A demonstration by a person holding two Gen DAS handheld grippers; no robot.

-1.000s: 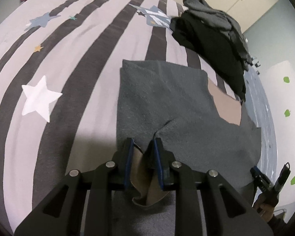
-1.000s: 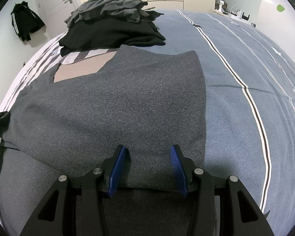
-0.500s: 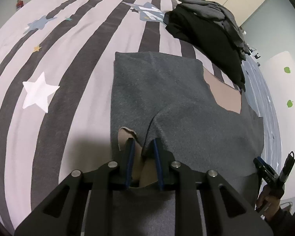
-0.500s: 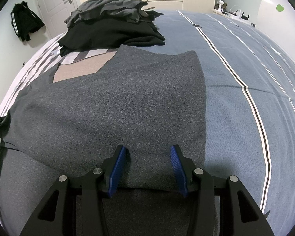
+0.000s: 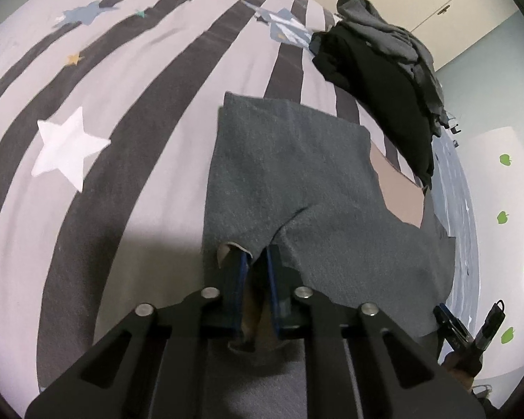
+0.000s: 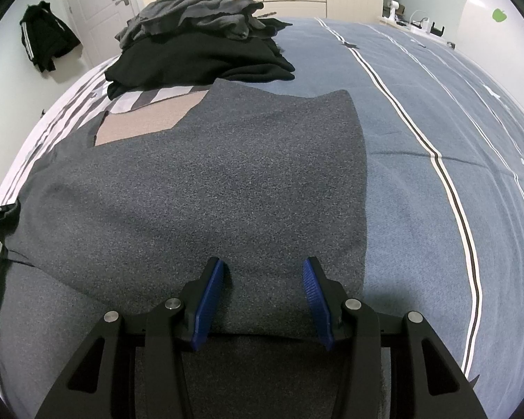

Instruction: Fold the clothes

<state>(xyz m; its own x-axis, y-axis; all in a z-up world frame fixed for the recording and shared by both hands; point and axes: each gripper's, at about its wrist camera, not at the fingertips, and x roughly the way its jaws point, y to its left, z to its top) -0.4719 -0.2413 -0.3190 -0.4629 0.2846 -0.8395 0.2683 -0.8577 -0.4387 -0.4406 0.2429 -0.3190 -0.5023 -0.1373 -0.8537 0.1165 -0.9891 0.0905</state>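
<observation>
A grey sweater (image 6: 206,188) lay spread mid-frame across the striped bedspread (image 5: 129,111), its near hem bunched between the left gripper (image 5: 254,262), whose fingers were clamped on it. The right gripper (image 6: 263,272) hovered low-centre, fingers apart, straddling the fabric's edge.

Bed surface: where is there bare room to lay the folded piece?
Bare patches: the blue bedding right of the grey garment, out past its white stripe, and the striped cover left of the garment, around the white star. It is crowded behind the garment, where the clothes pile sits.
</observation>
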